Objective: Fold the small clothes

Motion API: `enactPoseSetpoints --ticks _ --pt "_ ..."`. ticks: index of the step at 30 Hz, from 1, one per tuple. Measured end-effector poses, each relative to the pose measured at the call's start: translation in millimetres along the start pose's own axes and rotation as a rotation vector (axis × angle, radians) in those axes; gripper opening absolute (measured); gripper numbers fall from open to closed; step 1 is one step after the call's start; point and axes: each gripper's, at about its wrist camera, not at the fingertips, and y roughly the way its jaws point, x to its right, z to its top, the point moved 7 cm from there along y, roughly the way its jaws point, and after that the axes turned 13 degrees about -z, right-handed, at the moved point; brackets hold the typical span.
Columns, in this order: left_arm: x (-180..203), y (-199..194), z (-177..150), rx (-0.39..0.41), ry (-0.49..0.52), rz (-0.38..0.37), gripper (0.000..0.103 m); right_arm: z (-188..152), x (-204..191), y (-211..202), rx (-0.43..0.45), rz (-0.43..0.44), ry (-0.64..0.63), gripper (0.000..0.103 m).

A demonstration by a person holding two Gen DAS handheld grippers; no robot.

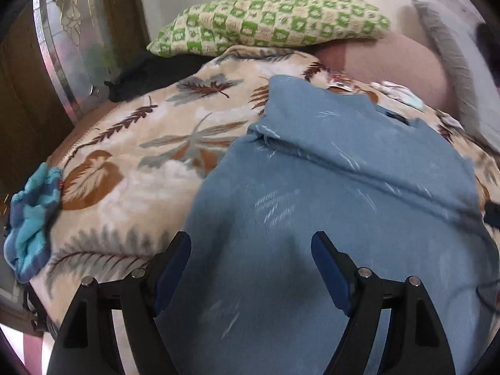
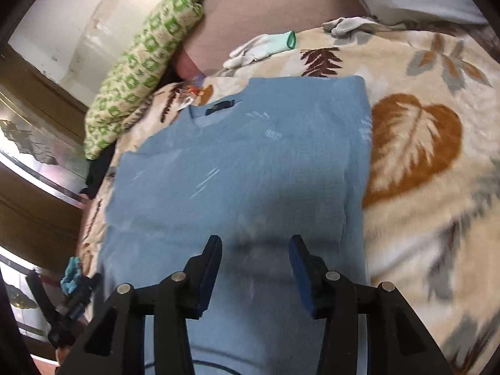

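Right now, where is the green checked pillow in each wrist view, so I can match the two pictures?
Left wrist view: the green checked pillow lies across the top centre, beyond the blue shirt.
Right wrist view: the pillow runs diagonally at upper left, left of the shirt's collar.
Shared landmark: the shirt's dark neck label.

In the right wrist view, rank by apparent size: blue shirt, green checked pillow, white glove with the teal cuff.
1. Blue shirt, though nearness to the camera enlarges it.
2. Green checked pillow.
3. White glove, clearly smallest.
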Motion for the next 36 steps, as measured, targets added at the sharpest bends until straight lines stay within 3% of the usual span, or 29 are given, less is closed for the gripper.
enactPoseSetpoints --ticks 3,7,14,17,26,30,36 --pt "-6 -26 -13 -0.008 0.066 -0.006 0.08 -22 -4 -32 0.044 0.031 -0.008 0.049" --pt "-36 -67 -30 -0.001 0.09 0.02 0.08 -75 13 -80 0.091 0.098 0.046 0.062" --pt "-85 -109 -60 -0.02 0.039 0.024 0.08 -164 43 -118 0.015 0.061 0.036 0.062" --pt "-90 -122 -74 -0.042 0.018 -0.018 0.08 -194 44 -125 -0.042 0.086 0.041 0.062" --pt "-72 -124 -119 -0.141 0.019 -0.091 0.08 -260 26 -140 -0.129 0.102 -0.039 0.062" --pt "-68 -116 -121 -0.16 -0.008 -0.09 0.08 -276 33 -134 -0.161 0.126 0.034 0.062" --pt "-50 -99 -123 -0.205 0.041 -0.104 0.08 -287 51 -121 -0.152 0.05 0.087 0.062"
